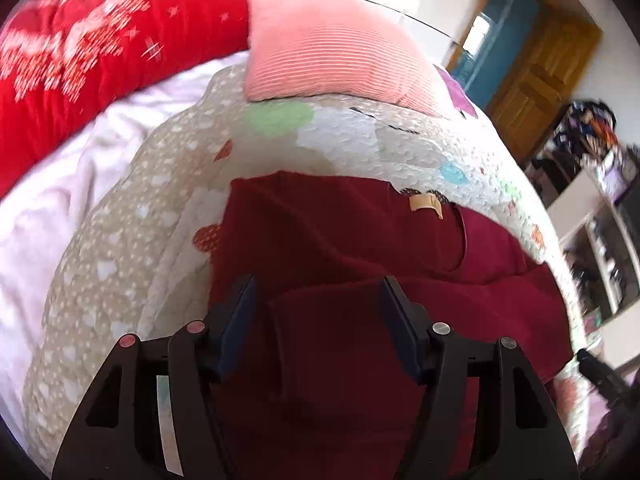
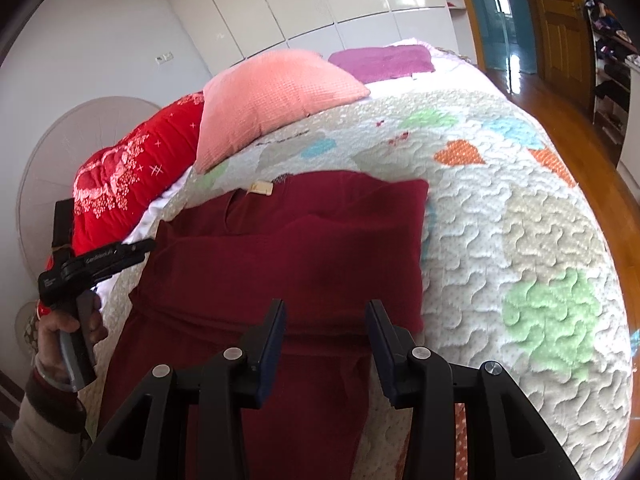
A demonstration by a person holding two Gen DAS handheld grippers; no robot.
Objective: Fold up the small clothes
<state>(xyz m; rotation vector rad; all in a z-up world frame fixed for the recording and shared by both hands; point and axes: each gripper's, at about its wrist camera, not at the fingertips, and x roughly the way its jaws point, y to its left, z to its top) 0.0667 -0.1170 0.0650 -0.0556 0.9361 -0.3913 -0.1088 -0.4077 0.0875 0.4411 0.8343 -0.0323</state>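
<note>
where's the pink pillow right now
The pink pillow lies at the far end of the quilt, between the red blanket on its left and a purple cushion, beyond the dark red garment.

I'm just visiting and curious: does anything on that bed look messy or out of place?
Nothing looks damaged or spilled. The dark red knit garment lies partly folded on the patchwork quilted bedspread, one side turned over, a little crooked.
</note>
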